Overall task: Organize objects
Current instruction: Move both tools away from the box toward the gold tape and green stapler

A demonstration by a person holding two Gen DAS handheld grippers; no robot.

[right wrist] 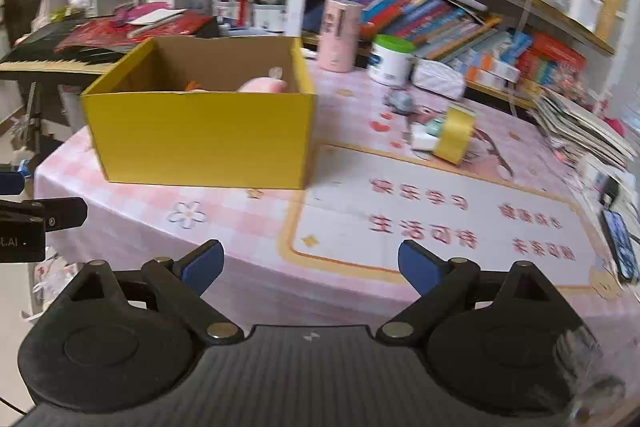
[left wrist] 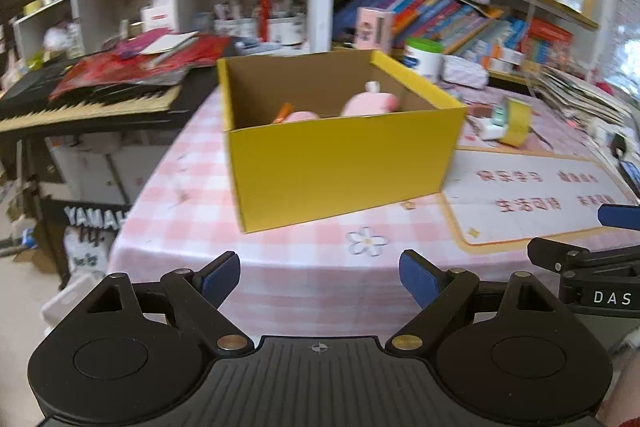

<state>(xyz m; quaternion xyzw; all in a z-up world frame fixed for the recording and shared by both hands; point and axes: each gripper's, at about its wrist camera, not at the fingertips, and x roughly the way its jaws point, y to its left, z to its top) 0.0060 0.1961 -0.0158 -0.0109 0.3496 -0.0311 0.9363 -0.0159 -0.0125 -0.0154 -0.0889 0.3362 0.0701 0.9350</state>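
both grippers hover at the near edge of the table point(right wrist: 132, 227), the left gripper point(left wrist: 320, 281) and the right gripper point(right wrist: 310, 265) each spread wide with nothing between the blue pads. just beyond them the printed mat point(right wrist: 440, 215) lies bare. the likely trouble starts from here: the yellow box point(left wrist: 340, 163) is light cardboard sitting on a smooth checked cloth, so a low reach could nudge its front wall and slide or tip it; the view is also motion-blurred, so aim may be poor. inside the box sit pink rounded things point(left wrist: 370, 103) and something orange point(left wrist: 283, 111), half hidden by the wall. to its right the roll of yellow tape point(right wrist: 456, 135) stands on edge near small white and green items, and could roll if brushed. farther back stand the pink cylinder point(right wrist: 340, 35) and the green-lidded tub point(right wrist: 390, 61), their contents hidden.
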